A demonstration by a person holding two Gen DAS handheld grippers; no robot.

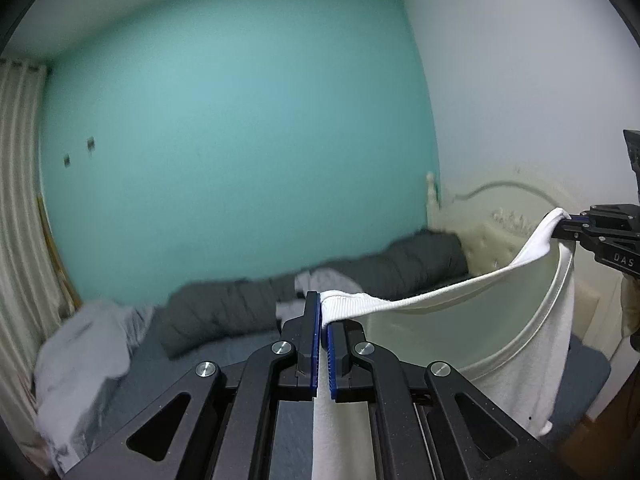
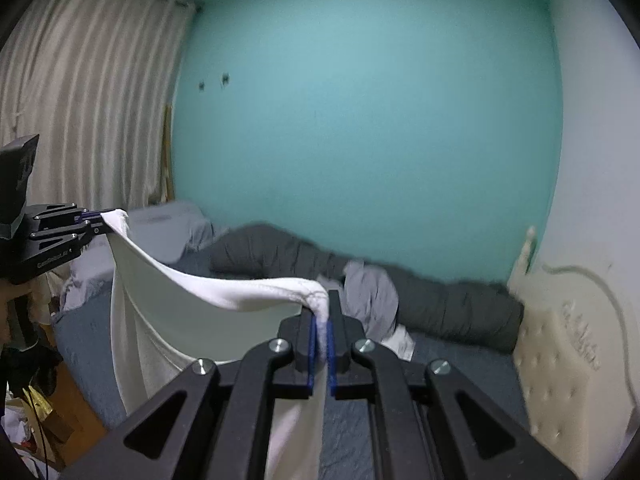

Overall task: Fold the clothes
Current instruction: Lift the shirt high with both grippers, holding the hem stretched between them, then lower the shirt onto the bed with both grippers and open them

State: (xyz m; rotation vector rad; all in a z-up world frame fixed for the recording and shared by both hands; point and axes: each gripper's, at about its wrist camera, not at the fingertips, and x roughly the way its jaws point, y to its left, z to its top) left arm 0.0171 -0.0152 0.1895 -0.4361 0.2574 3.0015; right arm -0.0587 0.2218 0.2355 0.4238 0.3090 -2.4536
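Note:
A white garment [image 1: 532, 320] hangs in the air above a bed, stretched between both grippers. My left gripper [image 1: 323, 312] is shut on one ribbed corner of it, with cloth running down between the blue pads. The right gripper [image 1: 568, 226] shows at the right edge of the left wrist view, clamped on the other corner. In the right wrist view my right gripper [image 2: 322, 320] is shut on the white garment [image 2: 160, 312], and the left gripper [image 2: 96, 222] holds the far corner at the left. The top hem sags between them and the rest drapes down.
The bed [image 2: 440, 380] has a dark blue sheet. A dark grey duvet [image 1: 248, 304] lies along the teal wall, with grey clothes [image 2: 372, 296] and a pale heap [image 1: 80, 360] on it. A cream tufted headboard [image 2: 572, 360] stands at the right, curtains [image 2: 88, 100] at the left.

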